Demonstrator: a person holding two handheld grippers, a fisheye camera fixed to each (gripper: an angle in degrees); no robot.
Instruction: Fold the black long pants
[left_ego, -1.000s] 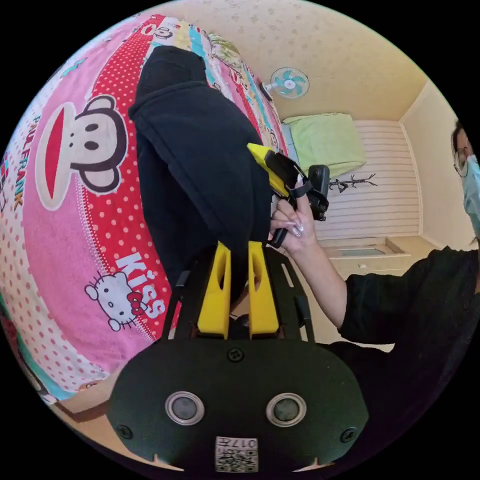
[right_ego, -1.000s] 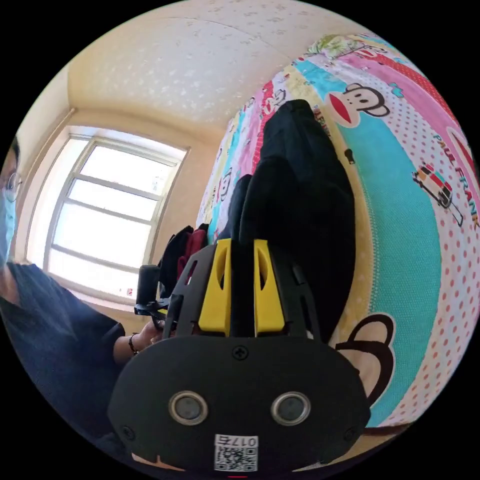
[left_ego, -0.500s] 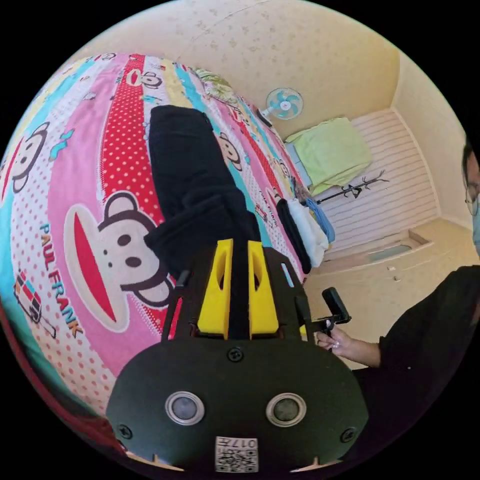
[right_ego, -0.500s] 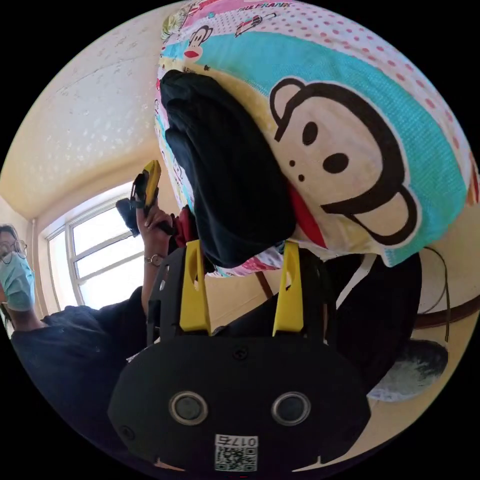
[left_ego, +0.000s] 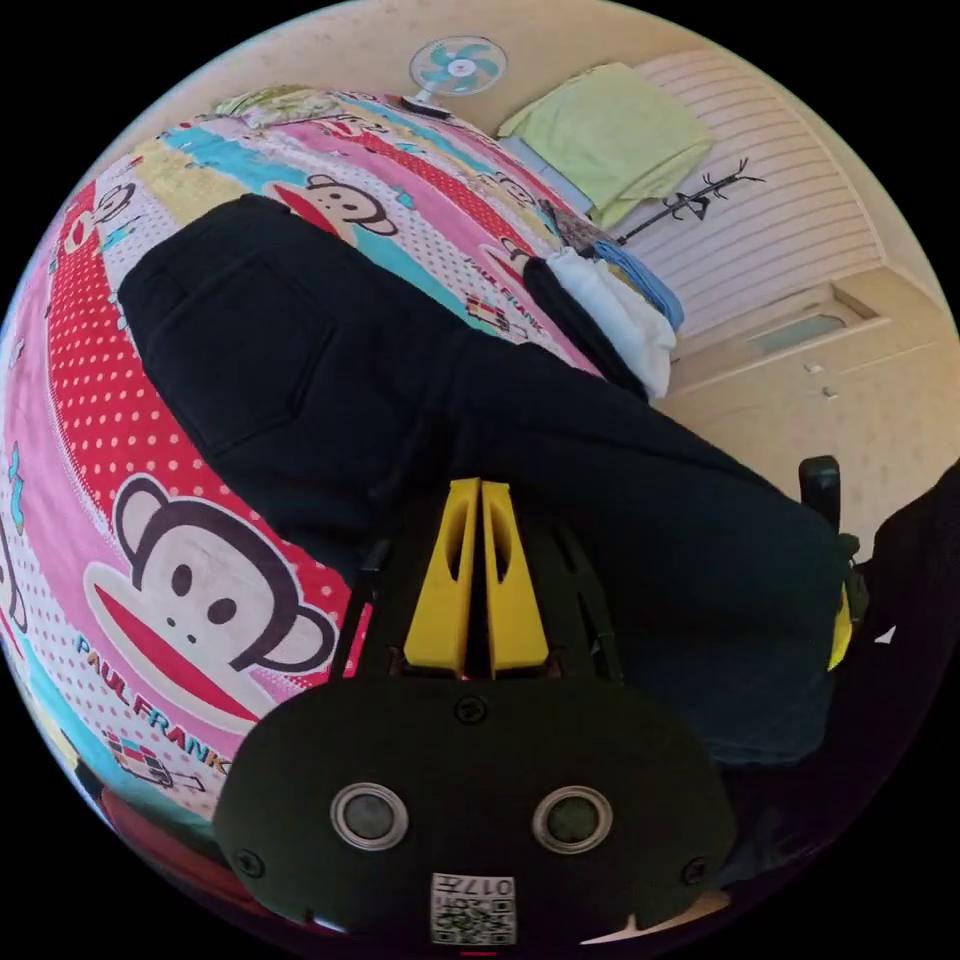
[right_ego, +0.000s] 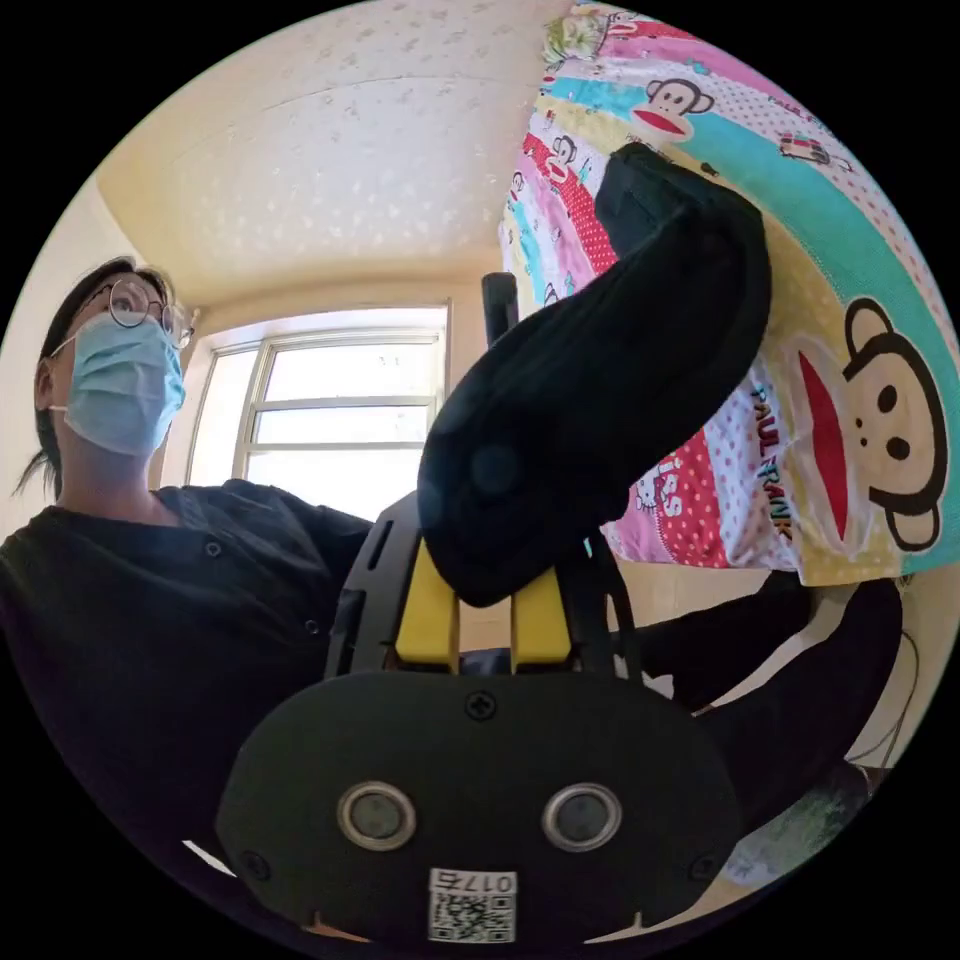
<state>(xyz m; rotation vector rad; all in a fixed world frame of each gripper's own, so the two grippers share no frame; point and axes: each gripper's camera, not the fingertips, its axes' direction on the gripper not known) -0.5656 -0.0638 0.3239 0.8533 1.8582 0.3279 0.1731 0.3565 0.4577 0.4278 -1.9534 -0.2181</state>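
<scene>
Black long pants of soft dark cloth (left_ego: 400, 400) spread over the bright cartoon-monkey bedsheet (left_ego: 180, 590), straight ahead of the left gripper (left_ego: 478, 500) and reaching off to its right. Left gripper's yellow jaws nearly together with only a thin slit between, tips against the black cloth; cannot tell whether any fold is actually pinched. Beyond the pants, far from the jaws, a small stack of folded white and blue clothes (left_ego: 620, 310) at the bed's edge, a light green cloth (left_ego: 610, 130) and a teal fan (left_ego: 458, 66).

In the right gripper view, right gripper (right_ego: 485, 590) clamped on one end of the pants (right_ego: 600, 390): cloth bunched between both yellow jaws and draped over their tips, rising from the jaws toward the sheet (right_ego: 850, 300). Left of the jaws, a person in a black top (right_ego: 170, 600), before a bright window (right_ego: 330, 420).
</scene>
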